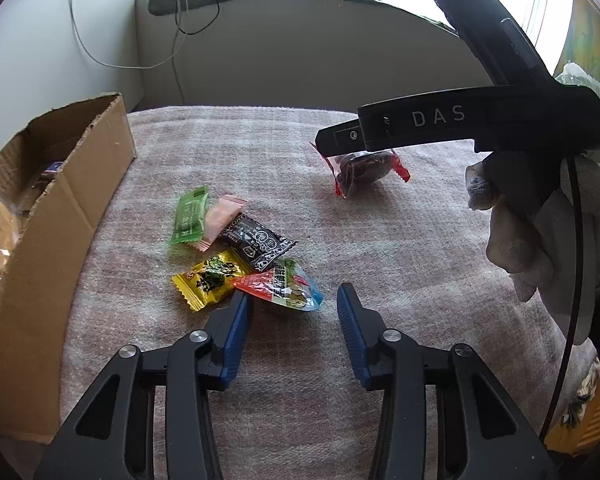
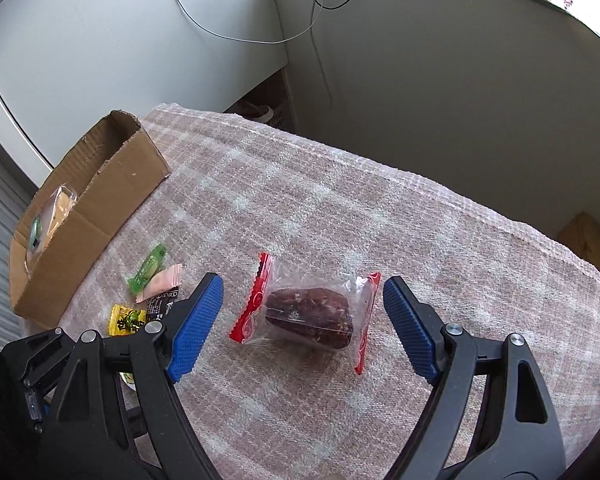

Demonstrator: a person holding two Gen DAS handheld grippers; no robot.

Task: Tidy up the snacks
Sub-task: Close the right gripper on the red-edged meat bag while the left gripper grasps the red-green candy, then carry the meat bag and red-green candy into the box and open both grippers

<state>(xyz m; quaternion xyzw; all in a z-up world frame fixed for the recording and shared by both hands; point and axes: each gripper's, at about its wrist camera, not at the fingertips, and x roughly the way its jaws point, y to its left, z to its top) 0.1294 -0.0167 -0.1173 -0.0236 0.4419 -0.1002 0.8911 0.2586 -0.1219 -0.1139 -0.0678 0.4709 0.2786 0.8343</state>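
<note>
On your far left stands the open cardboard box (image 1: 60, 216), resting on the pink checked blanket (image 1: 380, 248); a few wrapped items lie inside it, too dim to name. Just right of the box lies a small heap of snacks: a green wrapper (image 1: 189, 216) overlapped by a pale pink wrapper (image 1: 222, 220), then a black printed wrapper (image 1: 258, 242) laid across them, a yellow wrapper (image 1: 208, 280) below, and a red, white and blue packet (image 1: 286, 286) on the near side of the heap.

Your left gripper (image 1: 294, 300) points down at that heap with its jaws part way apart. Its left blue pad (image 1: 234, 340) touches or overlaps the near edge of the red, white and blue packet, while the right pad stands clear over bare blanket; nothing is pinched.

Further right, well apart from the heap, lies a clear packet with red ends (image 2: 308, 314) holding a dark brown lump. Your right gripper (image 2: 302, 296) hangs over it with jaws wide, one blue pad on each side of the packet, neither touching it. In the left wrist view that gripper's black body crosses above the packet, and your gloved right hand (image 1: 540, 220) grips its handle.
</note>
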